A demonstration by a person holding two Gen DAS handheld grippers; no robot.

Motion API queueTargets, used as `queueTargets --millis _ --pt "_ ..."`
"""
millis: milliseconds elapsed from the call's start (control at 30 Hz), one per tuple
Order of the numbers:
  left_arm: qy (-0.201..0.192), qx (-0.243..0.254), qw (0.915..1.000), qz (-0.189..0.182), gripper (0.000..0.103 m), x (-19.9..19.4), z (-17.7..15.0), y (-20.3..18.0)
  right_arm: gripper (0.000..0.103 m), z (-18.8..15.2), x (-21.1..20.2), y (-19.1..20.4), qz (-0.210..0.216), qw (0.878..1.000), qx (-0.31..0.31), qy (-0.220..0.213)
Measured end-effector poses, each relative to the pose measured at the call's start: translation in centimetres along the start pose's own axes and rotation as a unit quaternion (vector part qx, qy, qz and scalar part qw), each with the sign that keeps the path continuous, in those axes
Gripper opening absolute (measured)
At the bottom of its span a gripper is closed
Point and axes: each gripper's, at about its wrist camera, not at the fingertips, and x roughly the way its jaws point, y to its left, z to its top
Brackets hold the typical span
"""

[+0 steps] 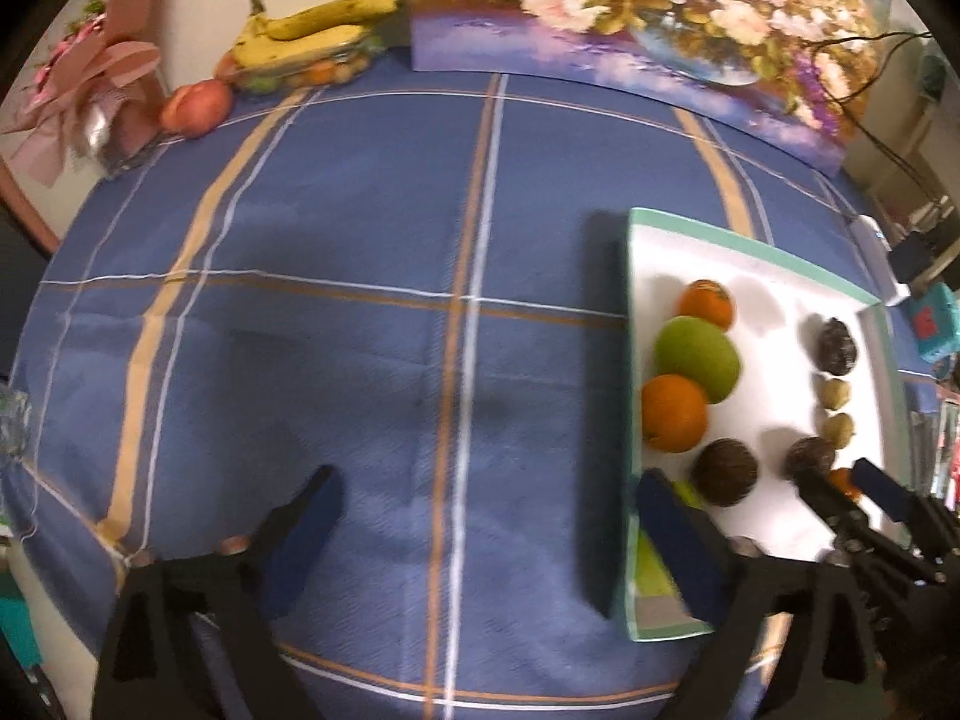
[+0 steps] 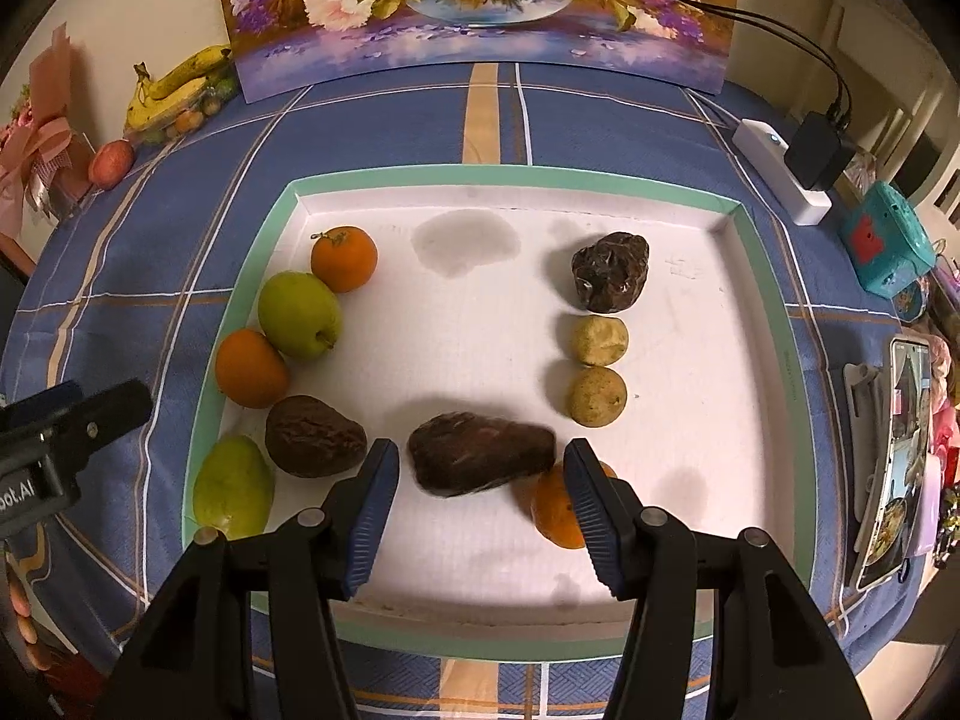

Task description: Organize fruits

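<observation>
A white tray with a teal rim (image 2: 516, 177) holds the fruits. Down its left side lie an orange (image 2: 344, 258), a green apple (image 2: 299, 315), another orange (image 2: 251, 367), a dark brown fruit (image 2: 315, 436) and a green mango (image 2: 233, 489). On the right are a dark wrapped fruit (image 2: 611, 271) and two small tan fruits (image 2: 599, 340). My right gripper (image 2: 480, 483) is open around a dark brown fruit (image 2: 480, 459) lying on the tray; an orange (image 2: 555, 510) sits behind its right finger. My left gripper (image 1: 486, 528) is open and empty over the blue cloth, left of the tray (image 1: 750, 249).
Bananas on a fruit pack (image 1: 312, 30), a red apple (image 1: 197, 108) and a pink wrapped bouquet (image 1: 90, 96) stand at the back left. A flower painting (image 2: 480, 6) leans at the back. A charger (image 2: 780, 171), a teal box (image 2: 888, 246) and a phone (image 2: 894, 462) lie right.
</observation>
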Motion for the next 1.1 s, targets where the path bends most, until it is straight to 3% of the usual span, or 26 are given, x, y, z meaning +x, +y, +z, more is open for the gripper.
queueTargets --millis 233,333,433,533,867,1100 --pt "-0.007 -0.008 0.9993 0.037 0.103 -0.1 -1.1 1.5 0.060 -0.4 -0.2 0.0 -0.001 1.000 0.006 -0.007" --pt "-0.011 -0.009 0.9991 0.039 0.103 -0.6 -1.6 2.0 0.077 -0.7 -0.6 0.1 0.000 1.000 0.010 -0.013" --pt "-0.014 -0.003 0.9992 0.036 0.103 -1.1 -1.9 2.2 0.080 -1.3 -0.9 0.3 -0.001 1.000 0.010 -0.016" --pt "-0.016 0.012 0.9987 0.048 0.103 -1.6 -2.1 2.0 0.091 -1.9 -1.4 0.6 -0.003 1.000 0.007 -0.023" --pt "-0.031 0.017 0.9986 0.040 0.103 -4.3 -2.8 2.1 0.092 -3.1 -3.4 1.1 -0.008 0.999 0.008 -0.050" --pt "-0.048 0.011 0.9969 0.061 0.103 -5.8 -3.1 2.5 0.092 -3.5 -4.9 1.3 -0.010 0.997 0.004 -0.073"
